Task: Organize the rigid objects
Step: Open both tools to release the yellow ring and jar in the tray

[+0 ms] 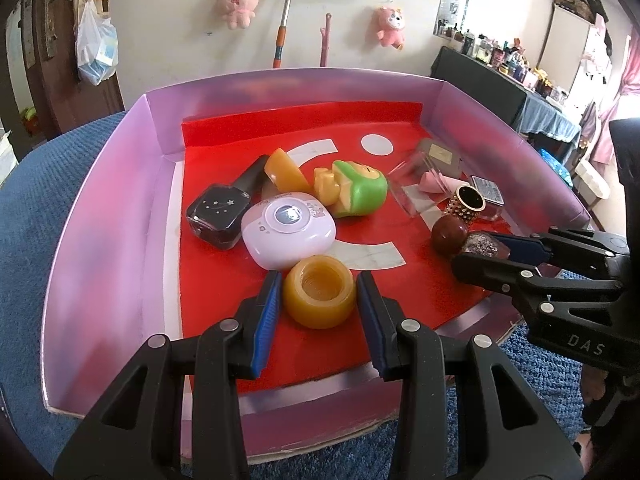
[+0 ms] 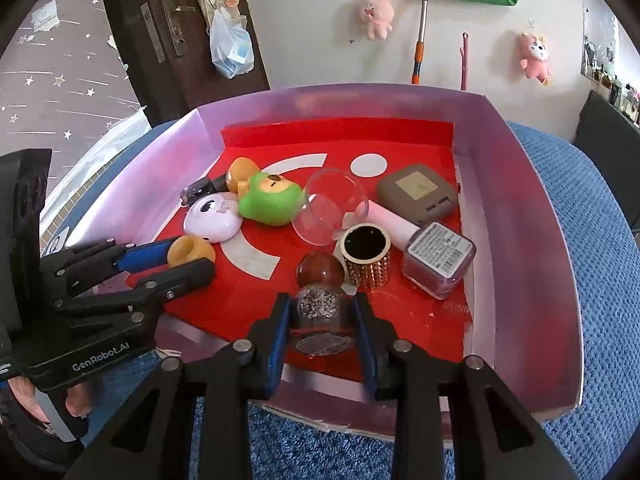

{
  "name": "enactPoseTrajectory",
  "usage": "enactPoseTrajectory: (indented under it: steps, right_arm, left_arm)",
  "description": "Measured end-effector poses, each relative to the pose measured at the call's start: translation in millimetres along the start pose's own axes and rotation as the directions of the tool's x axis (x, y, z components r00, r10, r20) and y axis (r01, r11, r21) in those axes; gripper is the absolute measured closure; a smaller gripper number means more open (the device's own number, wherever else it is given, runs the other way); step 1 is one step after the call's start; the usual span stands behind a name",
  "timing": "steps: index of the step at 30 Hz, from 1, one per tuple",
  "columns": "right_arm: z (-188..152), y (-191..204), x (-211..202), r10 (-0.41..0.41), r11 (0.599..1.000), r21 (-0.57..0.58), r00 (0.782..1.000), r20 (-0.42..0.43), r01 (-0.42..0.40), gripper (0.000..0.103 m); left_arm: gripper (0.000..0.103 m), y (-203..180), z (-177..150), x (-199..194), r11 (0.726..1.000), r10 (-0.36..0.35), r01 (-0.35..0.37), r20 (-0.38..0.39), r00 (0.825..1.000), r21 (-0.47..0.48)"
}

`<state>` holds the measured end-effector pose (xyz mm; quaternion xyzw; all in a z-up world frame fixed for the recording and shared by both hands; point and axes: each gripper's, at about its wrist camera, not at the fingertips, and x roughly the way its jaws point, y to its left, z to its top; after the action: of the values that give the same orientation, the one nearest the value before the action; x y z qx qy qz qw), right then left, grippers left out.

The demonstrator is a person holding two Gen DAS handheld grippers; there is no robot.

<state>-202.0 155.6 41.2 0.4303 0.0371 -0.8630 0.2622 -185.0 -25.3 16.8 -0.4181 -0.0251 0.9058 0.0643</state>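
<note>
Straddling amber jar (image 1: 320, 291), L gripper (image 1: 319, 294) open; R gripper (image 2: 323, 317) clamps glitter bottle (image 2: 320, 312).

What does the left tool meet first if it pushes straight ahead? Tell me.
The left tool already has the amber jar between its fingers; contact is unclear. Pushed on, the jar would likely bump the white oval gadget just behind it.

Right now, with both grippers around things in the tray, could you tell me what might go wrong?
1. The right gripper straddles the glitter bottle, whose round brown cap sits close to the gold ring; lifting may knock it.
2. The left gripper flanks the amber jar, which is next to the white case; closing may nudge it.
</note>
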Motion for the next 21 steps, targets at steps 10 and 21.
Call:
enactPoseTrajectory:
  steps: [10,21]
  right_arm:
    - [0,3,-20,0.012,1.000,0.004,0.999,0.053,-0.012,0.064]
    - [-7,4,-51,-0.009,0.999,0.034,0.991,0.130,0.005,0.056]
  left_arm:
    - [0.054,-4,-1,-15,1.000,0.007,-0.007,0.038,0.999,0.004]
    - [0.034,-13,-3,-46,0.999,0.044,-0.046,0.105,0.993,0.016]
